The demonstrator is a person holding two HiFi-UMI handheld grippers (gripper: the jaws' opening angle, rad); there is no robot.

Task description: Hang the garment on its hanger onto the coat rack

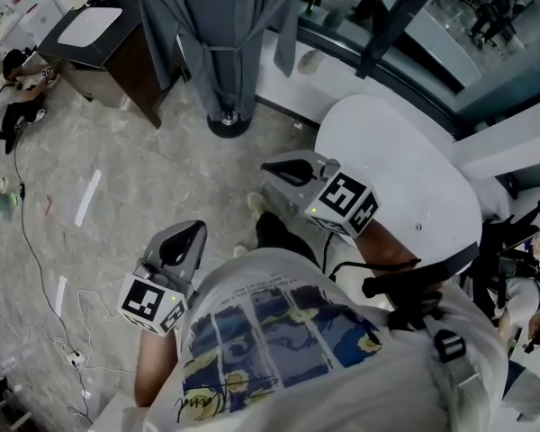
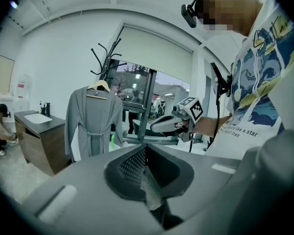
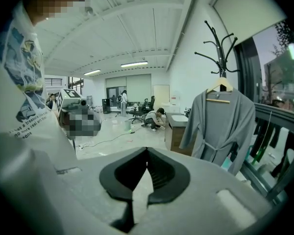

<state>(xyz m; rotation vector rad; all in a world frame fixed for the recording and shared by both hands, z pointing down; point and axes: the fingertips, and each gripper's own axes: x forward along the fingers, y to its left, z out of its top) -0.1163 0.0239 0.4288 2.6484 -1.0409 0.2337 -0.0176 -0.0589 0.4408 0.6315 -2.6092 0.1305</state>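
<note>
A grey robe (image 1: pixel 218 34) hangs on its wooden hanger (image 3: pixel 219 100) from the black coat rack (image 3: pixel 221 58), well apart from the person standing beside a white table (image 1: pixel 405 178). The left gripper (image 1: pixel 191 234) and the right gripper (image 1: pixel 272 166) both point toward it, jaws closed together on nothing.

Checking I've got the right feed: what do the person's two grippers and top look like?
The left gripper and right gripper are light grey shells with dark ribbed jaws, each bearing a black-and-white marker cube. The T-shirt is white, printed blue and yellow.
</note>
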